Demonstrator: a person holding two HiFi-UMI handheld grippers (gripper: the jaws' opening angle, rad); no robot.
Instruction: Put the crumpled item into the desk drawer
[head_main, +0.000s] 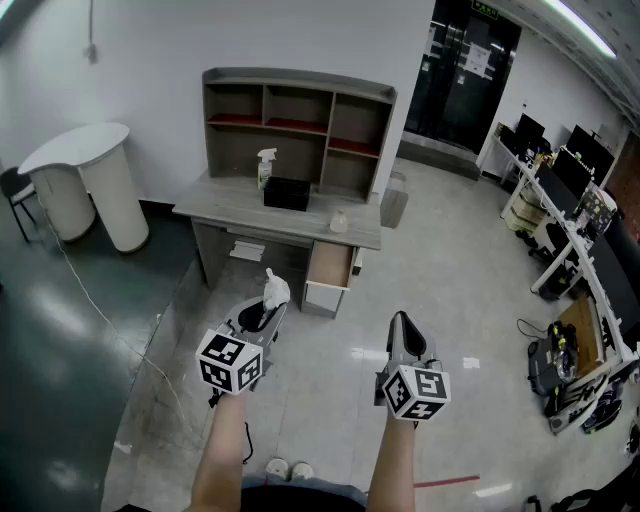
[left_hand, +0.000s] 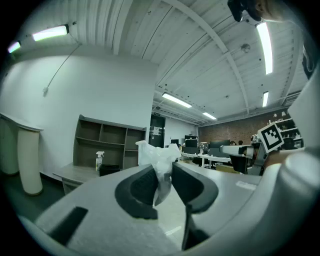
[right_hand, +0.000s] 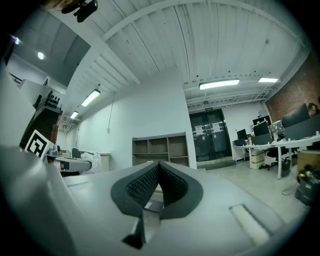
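Observation:
A crumpled white item (head_main: 276, 290) (left_hand: 159, 162) is pinched between the jaws of my left gripper (head_main: 268, 305) (left_hand: 162, 177), with its top sticking out above the tips. My right gripper (head_main: 402, 322) (right_hand: 158, 172) is shut with nothing in it, held level beside the left one. The grey desk (head_main: 225, 212) stands a few steps ahead by the white wall. Its drawer (head_main: 329, 266) at the right end hangs open, with a pale wooden inside.
A spray bottle (head_main: 265, 168), a black box (head_main: 287, 193) and a small pale object (head_main: 339, 222) stand on the desk below a hutch of shelves (head_main: 297, 125). A white rounded counter (head_main: 80, 180) is at the left. Office desks (head_main: 560, 215) with monitors line the right side.

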